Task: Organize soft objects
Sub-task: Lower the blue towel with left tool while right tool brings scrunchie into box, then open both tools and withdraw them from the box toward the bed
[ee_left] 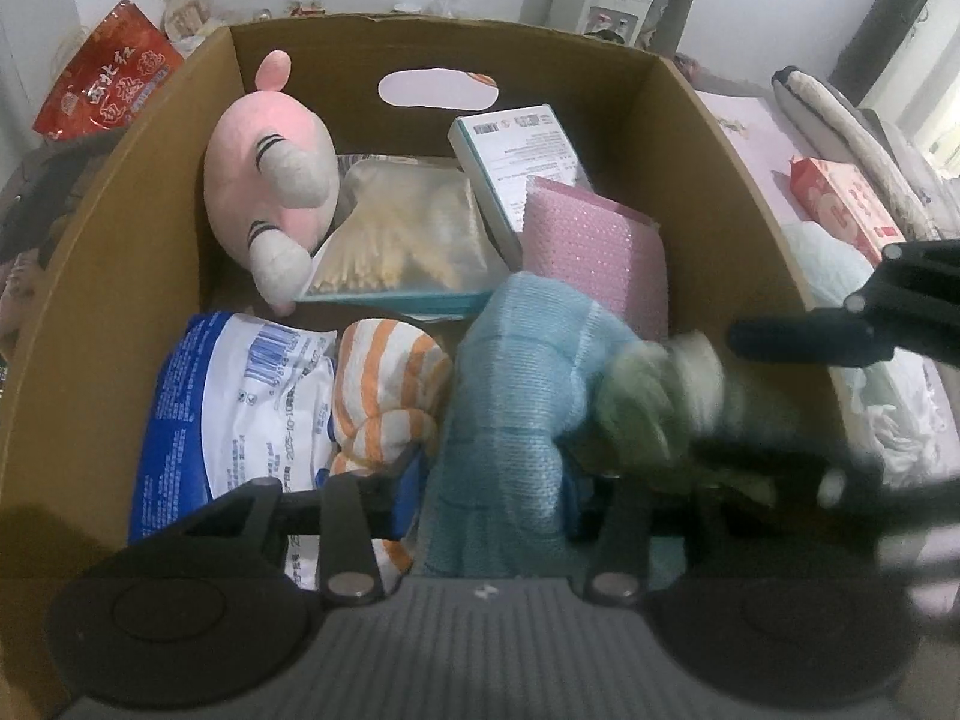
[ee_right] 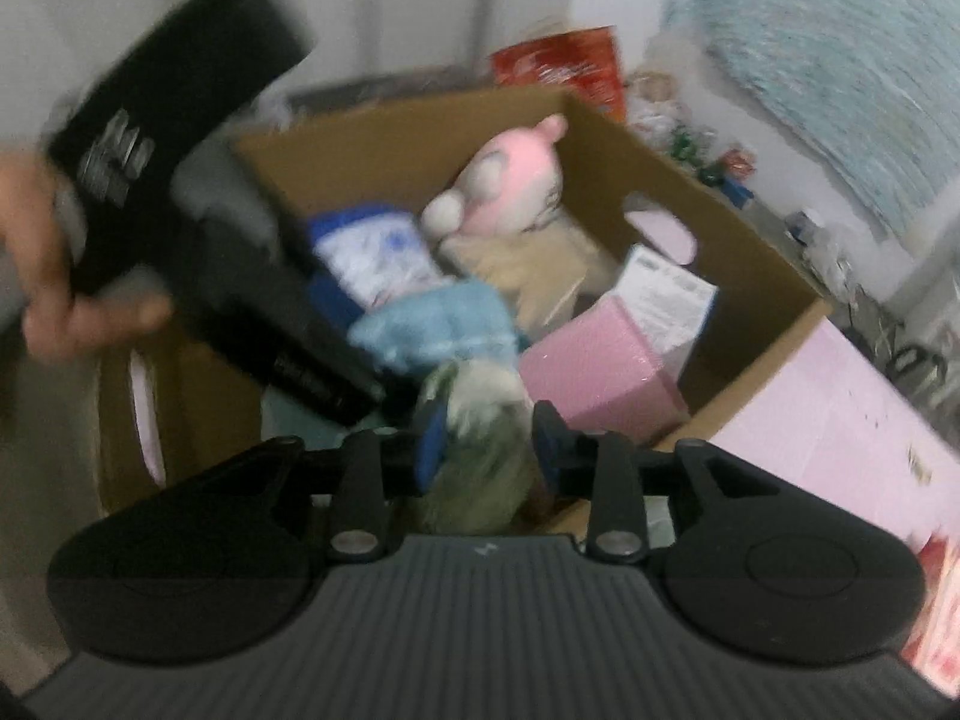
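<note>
A cardboard box holds a pink plush, an orange-striped cloth, a blue-white packet, a pink bubble-wrap bundle and a light blue towel. My left gripper is shut on the blue towel at the box's near side. My right gripper is shut on a blurred green-white soft object, held over the box's near right corner; the object also shows in the left wrist view. The right wrist view is motion-blurred.
A clear bag of sticks and a white carton lie deep in the box. A red snack bag lies beyond the left wall. A pink surface and a red-pink box are to the right.
</note>
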`<action>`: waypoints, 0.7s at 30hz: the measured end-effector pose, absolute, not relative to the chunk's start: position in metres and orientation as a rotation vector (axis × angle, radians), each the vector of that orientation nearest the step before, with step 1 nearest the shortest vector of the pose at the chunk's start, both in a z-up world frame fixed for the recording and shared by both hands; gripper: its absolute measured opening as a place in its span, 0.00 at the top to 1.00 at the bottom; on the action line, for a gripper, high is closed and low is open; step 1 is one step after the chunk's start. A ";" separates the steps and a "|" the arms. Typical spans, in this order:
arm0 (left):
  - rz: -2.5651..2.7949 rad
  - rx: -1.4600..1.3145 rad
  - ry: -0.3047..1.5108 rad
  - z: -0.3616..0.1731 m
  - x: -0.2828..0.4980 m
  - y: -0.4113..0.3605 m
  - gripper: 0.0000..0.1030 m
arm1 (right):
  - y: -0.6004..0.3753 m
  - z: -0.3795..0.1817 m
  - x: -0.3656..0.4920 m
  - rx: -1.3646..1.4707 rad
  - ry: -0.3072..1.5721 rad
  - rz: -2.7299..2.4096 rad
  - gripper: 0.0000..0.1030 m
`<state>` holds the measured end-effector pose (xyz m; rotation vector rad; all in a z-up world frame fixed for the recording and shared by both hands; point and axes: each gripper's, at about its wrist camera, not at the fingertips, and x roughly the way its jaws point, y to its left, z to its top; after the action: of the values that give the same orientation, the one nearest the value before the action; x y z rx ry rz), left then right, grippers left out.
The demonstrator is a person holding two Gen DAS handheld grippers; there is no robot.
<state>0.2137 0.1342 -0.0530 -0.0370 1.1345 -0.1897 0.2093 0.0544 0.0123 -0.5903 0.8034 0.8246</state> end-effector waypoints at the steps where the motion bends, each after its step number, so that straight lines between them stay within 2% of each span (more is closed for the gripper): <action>1: -0.192 -0.037 1.136 -0.053 0.214 0.134 0.54 | 0.057 0.011 0.206 -0.627 0.805 0.834 0.46; 2: -0.194 -0.040 1.138 -0.053 0.214 0.134 0.54 | 0.057 0.012 0.203 -0.650 0.790 0.839 0.36; 3: -0.195 -0.041 1.139 -0.053 0.215 0.134 0.53 | 0.055 0.016 0.200 -0.655 0.771 0.844 0.30; 10: -0.197 -0.005 1.145 -0.052 0.217 0.122 0.40 | -0.012 0.062 0.188 -0.378 0.700 0.822 0.25; 12: -0.199 0.005 1.117 -0.048 0.215 0.117 0.30 | -0.039 0.075 0.180 -0.286 0.688 0.803 0.24; 15: -0.206 -0.002 1.068 -0.038 0.212 0.111 0.21 | -0.081 0.090 0.165 -0.157 0.665 0.773 0.23; 21: -0.188 -0.012 1.009 -0.017 0.202 0.099 0.20 | -0.151 0.099 0.132 0.004 0.633 0.678 0.22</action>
<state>0.2023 0.0993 -0.0165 -0.0115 1.0093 -0.1885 0.1315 -0.1515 0.0991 0.0040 0.6332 0.6784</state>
